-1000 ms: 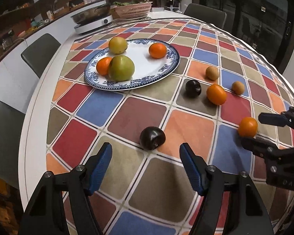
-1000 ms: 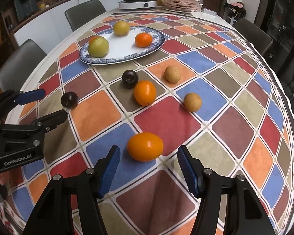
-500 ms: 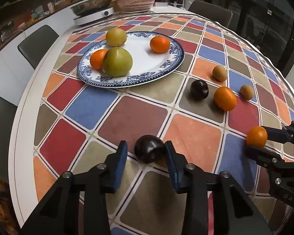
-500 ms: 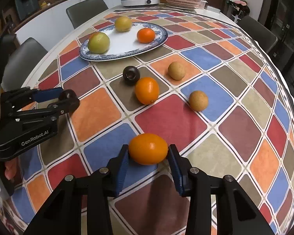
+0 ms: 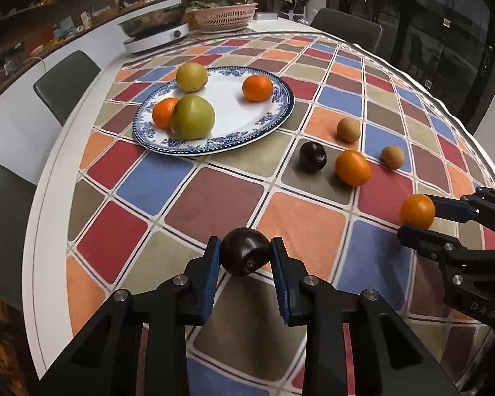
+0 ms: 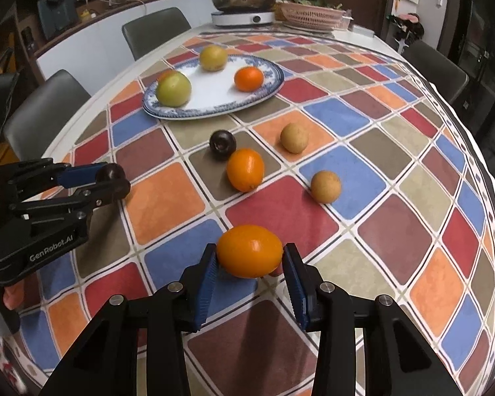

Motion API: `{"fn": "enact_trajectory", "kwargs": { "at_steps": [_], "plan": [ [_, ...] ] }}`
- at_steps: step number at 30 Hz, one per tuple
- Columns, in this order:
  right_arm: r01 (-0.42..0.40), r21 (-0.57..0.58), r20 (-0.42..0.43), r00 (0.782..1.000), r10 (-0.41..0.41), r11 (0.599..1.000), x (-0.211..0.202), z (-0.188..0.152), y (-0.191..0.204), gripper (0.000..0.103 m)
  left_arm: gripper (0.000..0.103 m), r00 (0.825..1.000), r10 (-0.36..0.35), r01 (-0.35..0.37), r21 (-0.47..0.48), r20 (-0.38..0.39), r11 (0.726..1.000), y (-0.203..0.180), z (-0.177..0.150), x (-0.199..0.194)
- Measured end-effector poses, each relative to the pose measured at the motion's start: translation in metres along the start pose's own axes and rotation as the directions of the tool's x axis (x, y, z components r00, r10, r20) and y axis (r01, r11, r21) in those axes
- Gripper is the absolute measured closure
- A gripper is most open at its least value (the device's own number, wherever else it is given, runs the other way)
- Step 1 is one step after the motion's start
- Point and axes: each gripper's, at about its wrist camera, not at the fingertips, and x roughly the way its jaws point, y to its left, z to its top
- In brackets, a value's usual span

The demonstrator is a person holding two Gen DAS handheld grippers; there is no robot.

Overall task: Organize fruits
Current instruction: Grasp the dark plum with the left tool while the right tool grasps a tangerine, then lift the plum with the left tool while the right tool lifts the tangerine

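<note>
Left gripper [image 5: 245, 257] clamped on dark plum [image 5: 245, 256], pads tight on both sides, jaws just finished closing in on it. Right gripper [image 6: 250, 259] clamped on orange [image 6: 250, 251] same way, also just closed. Both fruits down near front of table [image 5: 214, 194], over the checkered cloth; couldn't tell if touching it or lifted a bit. Further back, w/ nothing gripping them: 2nd plum [image 5: 312, 157] just beside another orange [image 5: 352, 168], plus 2 small brown fruits [image 5: 348, 129] [image 5: 392, 157] nearby. Plate [image 5: 274, 112] sat beyond those, w/ green fruit [image 5: 192, 117] touching a tangerine [image 5: 163, 112], yellow fruit [image 5: 191, 77] at back, 2nd tangerine [image 5: 257, 87] apart on the right side. Cooker [image 5: 155, 38] & basket [image 5: 222, 16] at far end.
</note>
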Motion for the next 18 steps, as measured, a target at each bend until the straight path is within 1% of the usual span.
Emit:
{"fn": "enact_trajectory", "kwargs": {
  "at_steps": [9, 18],
  "plan": [
    [-0.048, -0.039, 0.069, 0.996, 0.050, 0.998, -0.023, 0.003, 0.002, 0.062, 0.073, 0.999, -0.002, 0.003, -0.020, 0.042, 1.000, -0.008, -0.005, -0.030],
    [-0.102, -0.041, 0.115, 0.988, 0.106, 0.994, -0.043, 0.008, 0.001, 0.062, 0.073, 0.994, -0.007, 0.010, -0.029, 0.105, 1.000, -0.016, 0.001, -0.059]
  ]
}}
